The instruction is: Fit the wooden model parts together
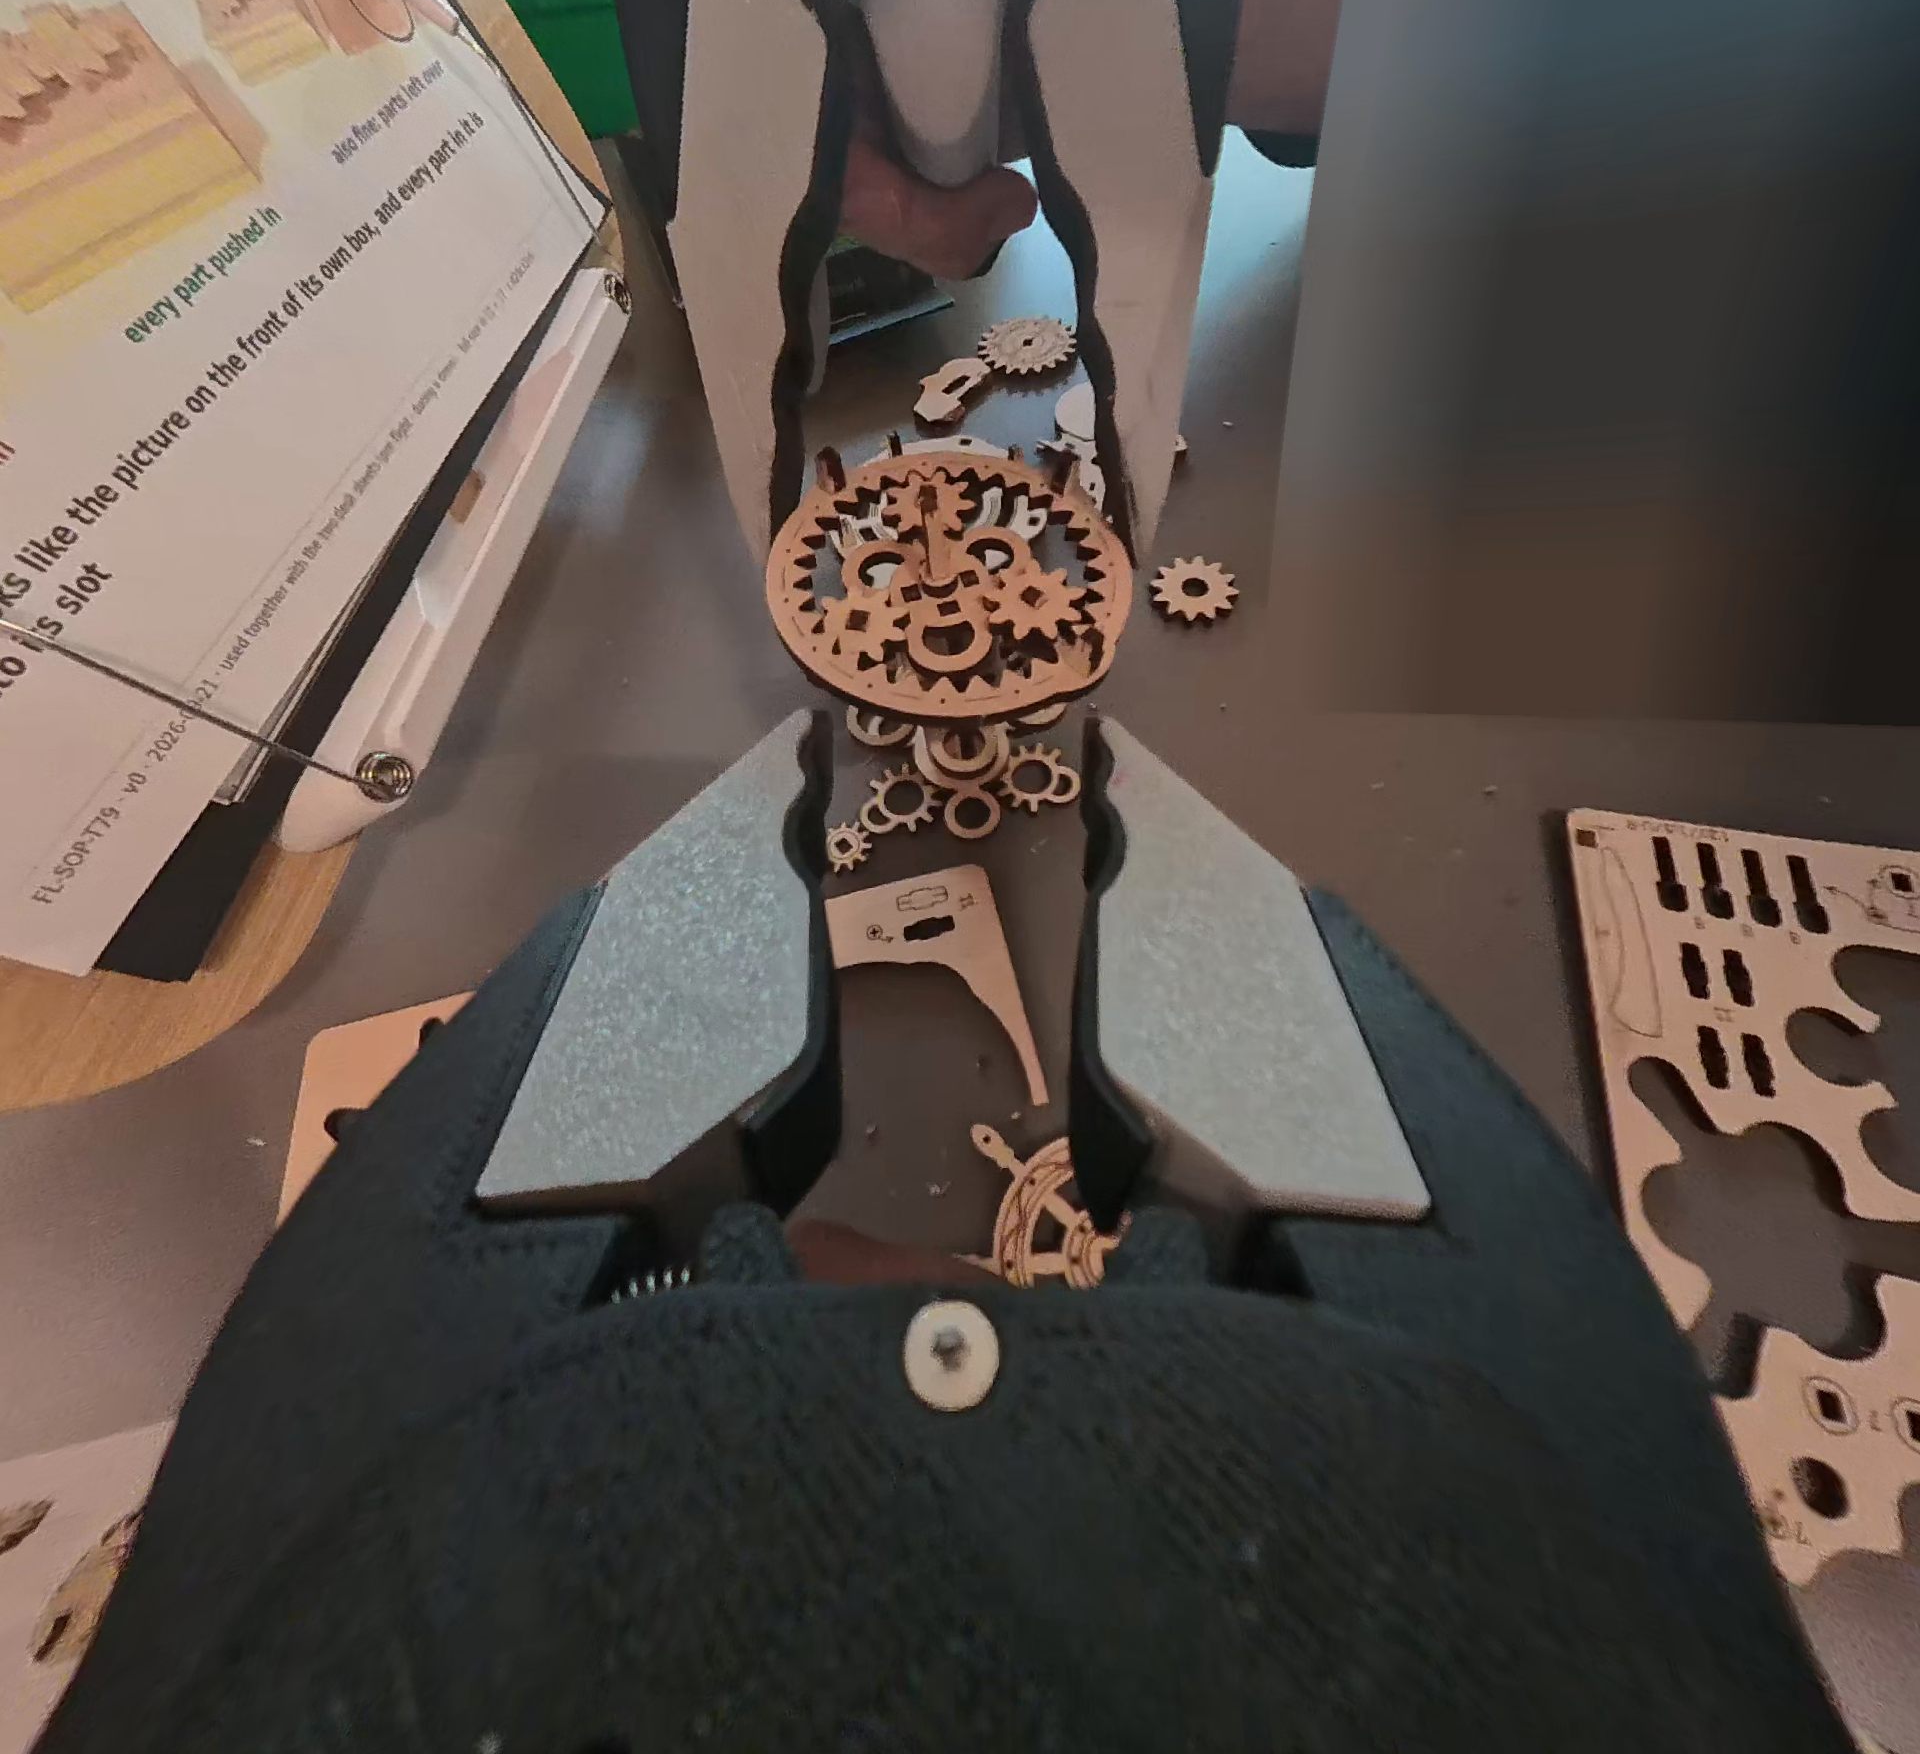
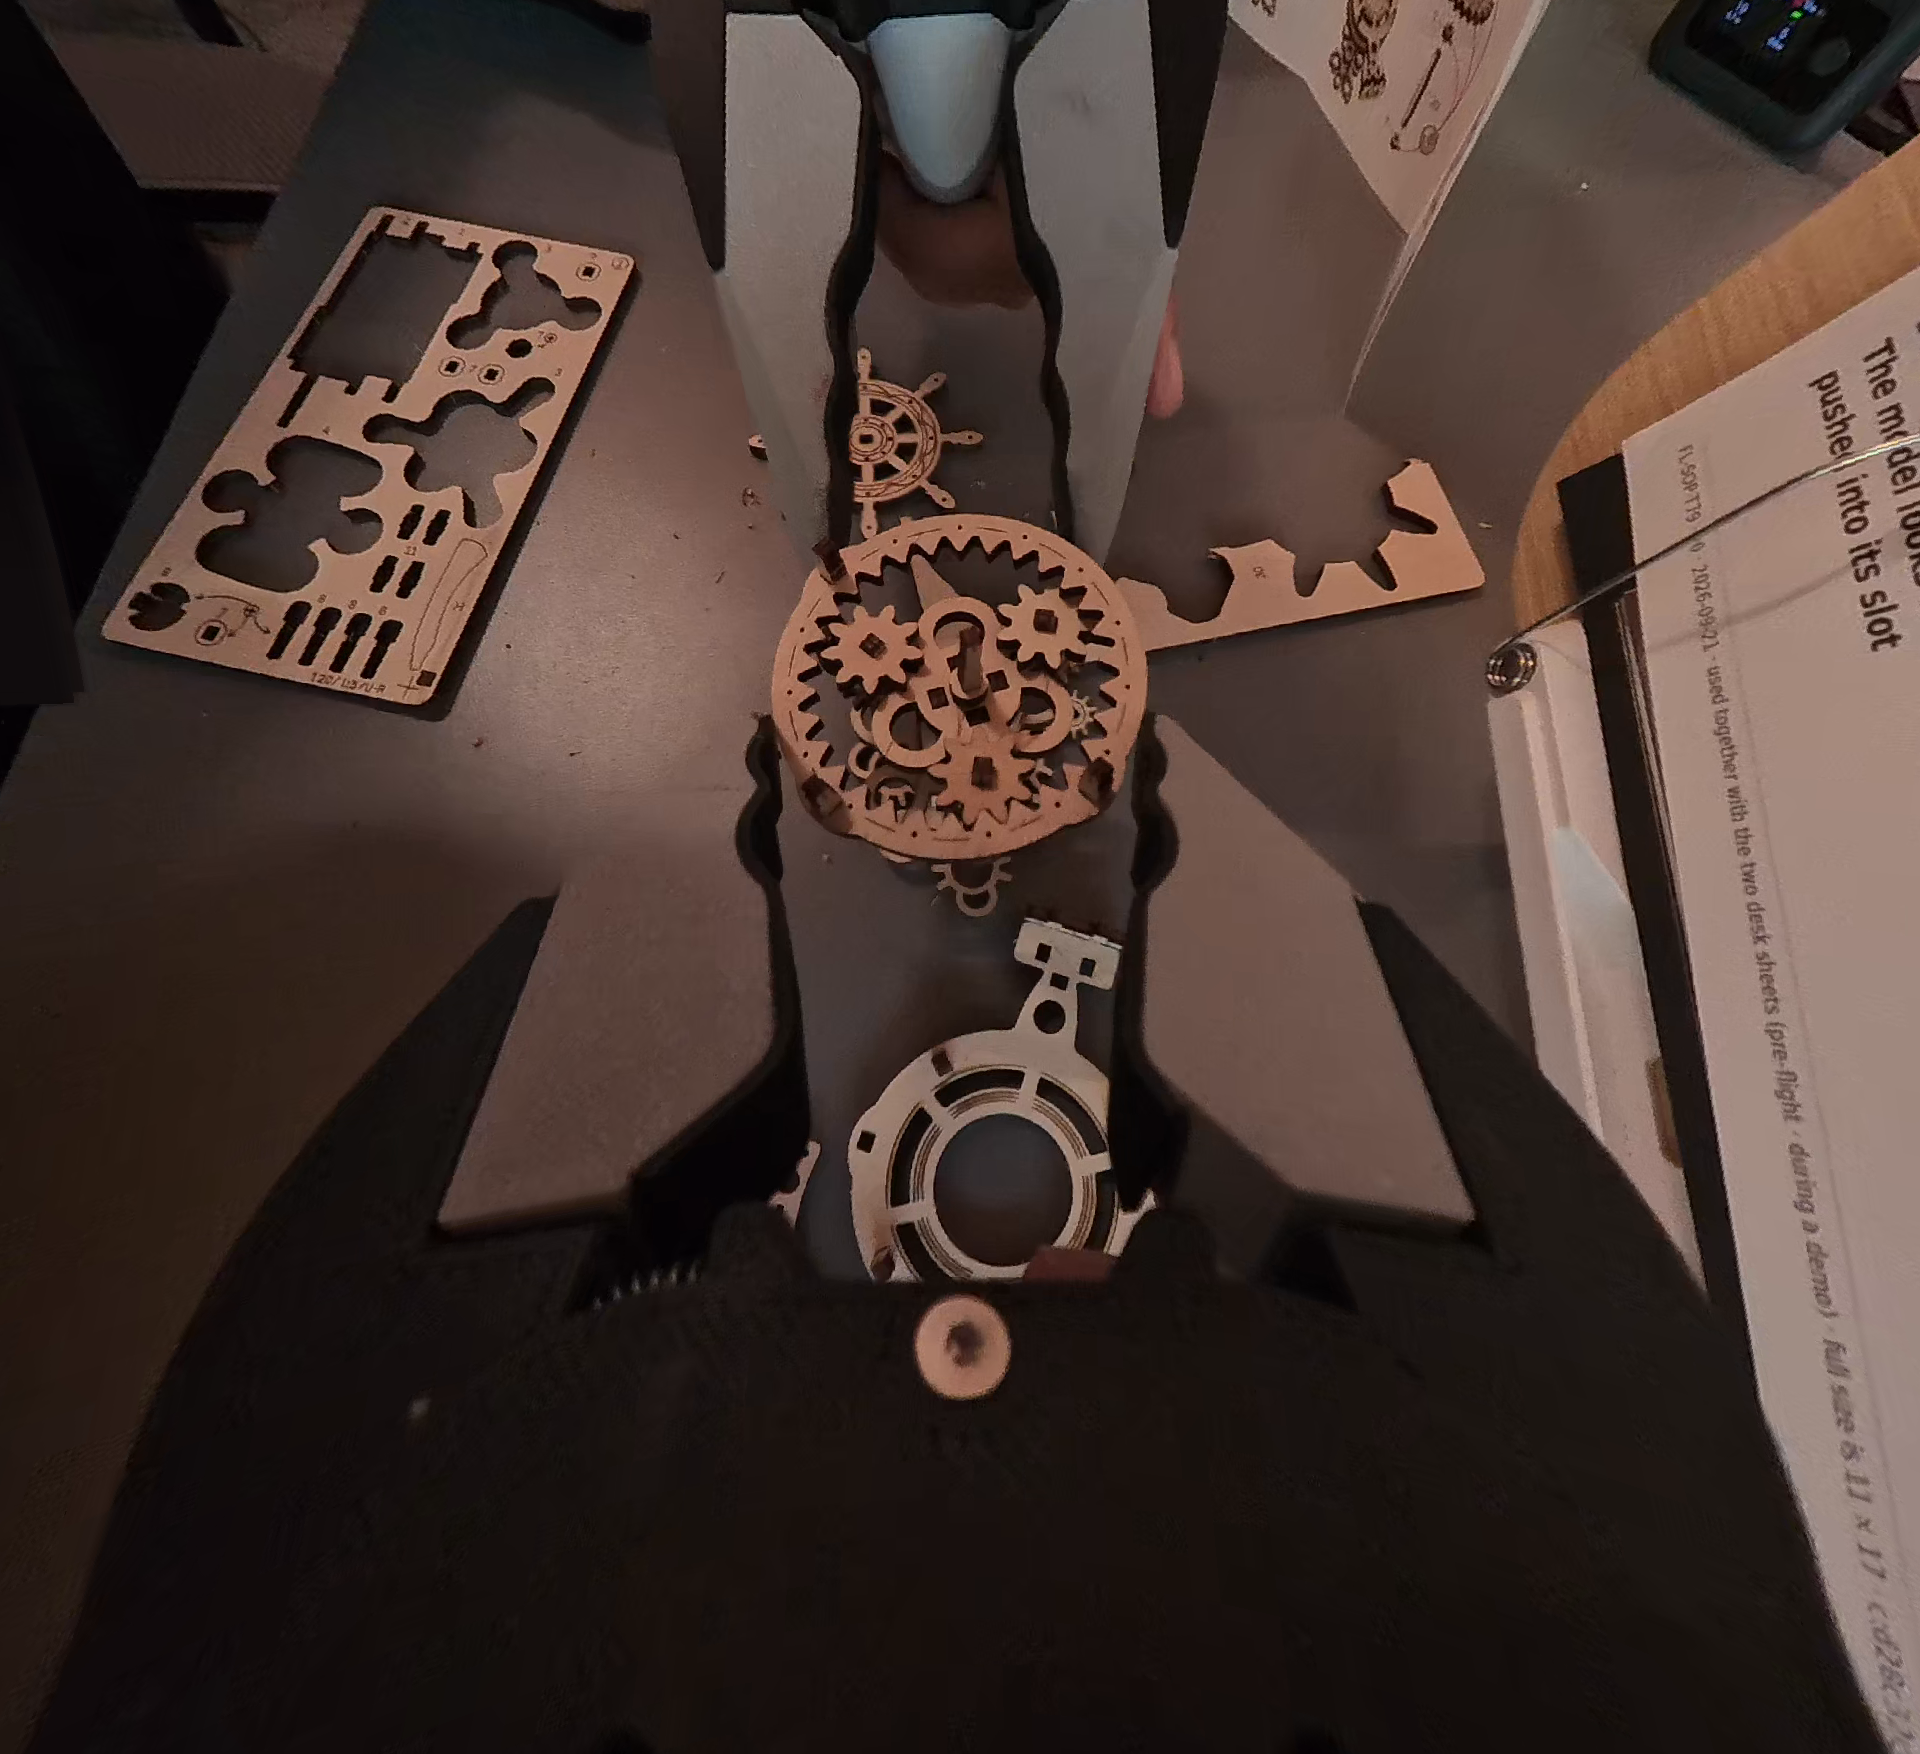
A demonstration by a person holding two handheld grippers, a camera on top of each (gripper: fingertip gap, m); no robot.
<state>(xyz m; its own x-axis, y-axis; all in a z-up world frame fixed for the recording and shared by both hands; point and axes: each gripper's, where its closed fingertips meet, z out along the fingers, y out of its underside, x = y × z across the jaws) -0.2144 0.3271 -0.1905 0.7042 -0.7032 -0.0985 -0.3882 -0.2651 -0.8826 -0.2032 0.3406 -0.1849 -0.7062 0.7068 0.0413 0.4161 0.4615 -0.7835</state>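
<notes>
Left of the left gripper's (image 1: 951,748) jaws, a printed instruction sheet on a white clip stand (image 1: 208,333) is seen leaning. Between the two grippers, the round wooden gear assembly with its toothed ring and small cogs (image 1: 948,584) is seen raised above the dark grey tabletop (image 1: 623,624). The left jaws are spread, the assembly lying just beyond their tips and untouched by them. The right gripper (image 1: 951,499) is met head-on from the far side, its jaws spread too; whether the disc's rim is touched by them cannot be told. Loose pale wooden cogs (image 1: 945,785) are scattered under the assembly, and a wooden ship's-wheel piece (image 1: 1044,1216) lies deep between the left jaws. A single small cog (image 1: 1195,589) lies right of the right jaws. Further right, a punched-out flat plywood sheet (image 1: 1745,1060) lies on the tabletop. In the right wrist view, a pale ring-shaped wooden frame part (image 2: 987,1154) is framed between the right jaws.
</notes>
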